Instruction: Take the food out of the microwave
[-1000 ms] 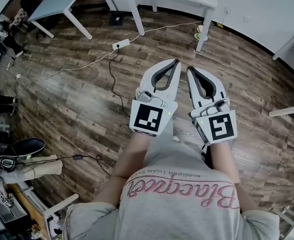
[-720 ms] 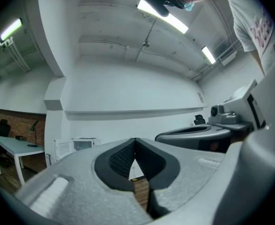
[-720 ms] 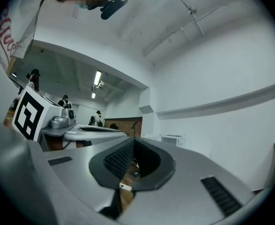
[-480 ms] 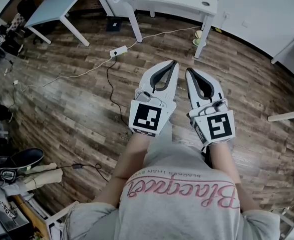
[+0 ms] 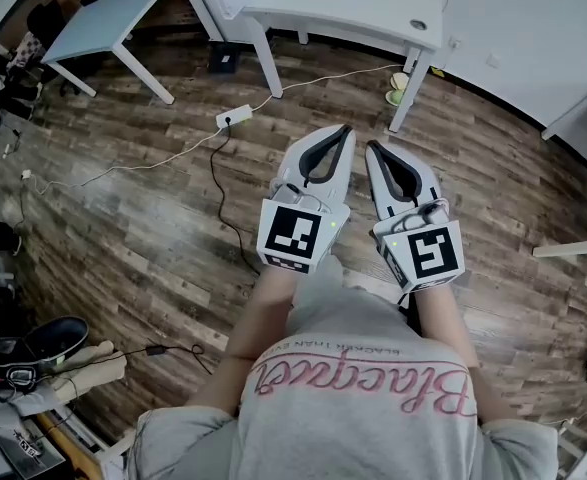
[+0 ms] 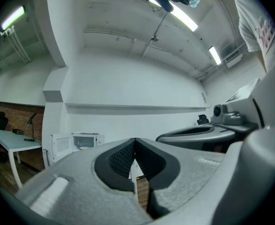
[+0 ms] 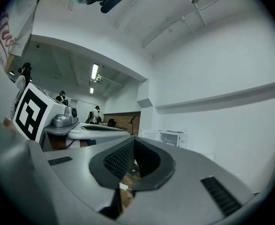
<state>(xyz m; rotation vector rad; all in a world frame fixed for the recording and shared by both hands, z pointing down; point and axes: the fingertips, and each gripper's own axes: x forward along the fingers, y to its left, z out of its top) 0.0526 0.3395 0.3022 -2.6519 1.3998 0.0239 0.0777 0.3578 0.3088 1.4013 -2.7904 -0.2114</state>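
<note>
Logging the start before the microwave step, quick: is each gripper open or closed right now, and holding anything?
Left gripper: closed, jaws together, holding nothing.
Right gripper: closed, jaws together, holding nothing.

Dark wood-plank floor [image 5: 123, 218], white tables [image 5: 373, 13] by a white wall [image 5: 533, 28], strip lights [image 6: 184, 18] overhead.

The floor [image 5: 123, 228] is dark wooden plank, streaky in the grain, with a dull sheen. The left gripper [image 5: 348, 128] and right gripper [image 5: 370, 147] have pale, matt, finely grained plastic shells, and their pads [image 6: 121, 157] look like black ribbed rubber, though the close view blurs them. The T-shirt [image 5: 363, 368] is soft grey cloth, and the table [image 5: 353, 13] top is smooth and white.
</note>
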